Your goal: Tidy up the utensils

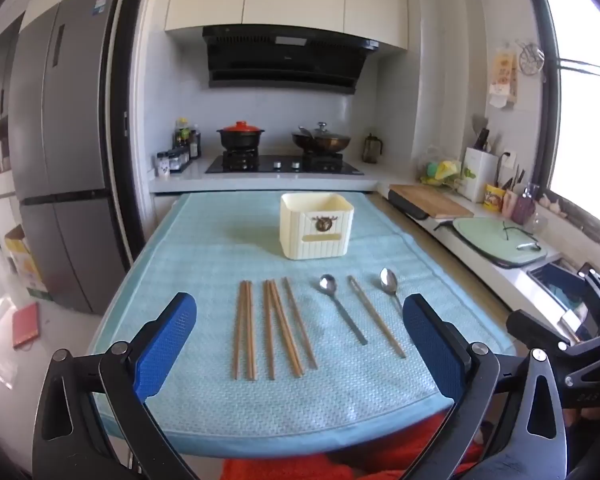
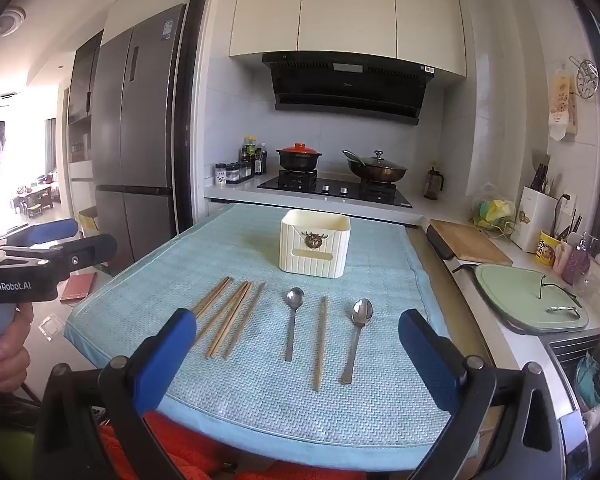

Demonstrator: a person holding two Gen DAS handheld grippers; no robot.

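Note:
Several wooden chopsticks lie in a row on a light blue cloth over a table. A lone chopstick rests between two metal spoons, one nearer the middle, the other to the right. A cream utensil holder stands upright behind them. My left gripper and right gripper hover at the near table edge, both open with nothing between their blue fingers.
A stove with a red-lidded pot and a wok is behind the table. A counter on the right holds a wooden board, a green board and a knife block. A fridge stands left. A hand holds the left gripper's handle.

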